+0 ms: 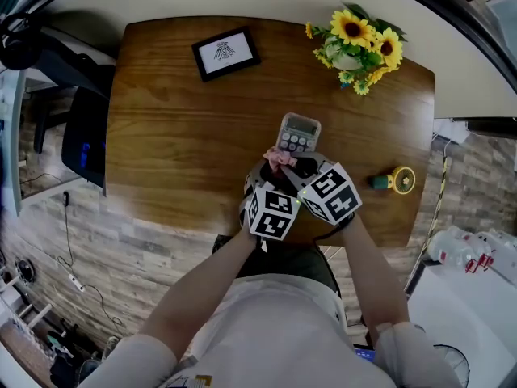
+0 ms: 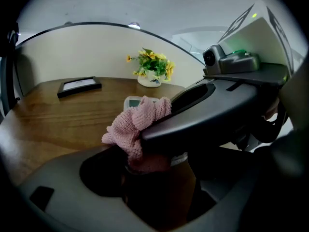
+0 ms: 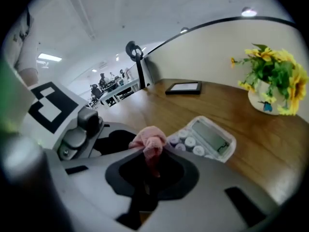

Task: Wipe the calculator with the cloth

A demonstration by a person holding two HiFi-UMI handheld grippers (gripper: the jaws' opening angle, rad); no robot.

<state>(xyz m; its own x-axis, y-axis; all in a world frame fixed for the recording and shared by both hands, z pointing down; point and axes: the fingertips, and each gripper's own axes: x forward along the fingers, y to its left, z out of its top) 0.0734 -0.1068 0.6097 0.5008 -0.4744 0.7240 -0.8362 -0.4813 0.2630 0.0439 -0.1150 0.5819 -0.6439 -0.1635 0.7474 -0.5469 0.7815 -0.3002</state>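
A person's two handheld grippers met over a wooden table (image 1: 178,136), both working a crumpled pink cloth (image 1: 279,158) at the near end of a white calculator (image 1: 299,132). The left gripper (image 2: 144,164) had its jaws closed on the lower folds of the cloth, as its own view showed, with the rest bunched above them. The right gripper (image 3: 149,154), crossing just in front of the left, also had its jaws pinched narrowly on a fold of the same cloth. The calculator lay flat near the middle of the table, display end away from the person, its keys just beyond the cloth. A black picture frame (image 1: 226,53) lay at the far left, a pot of sunflowers (image 1: 359,43) stood at the far right, and a small yellow object (image 1: 400,180) sat near the right edge.
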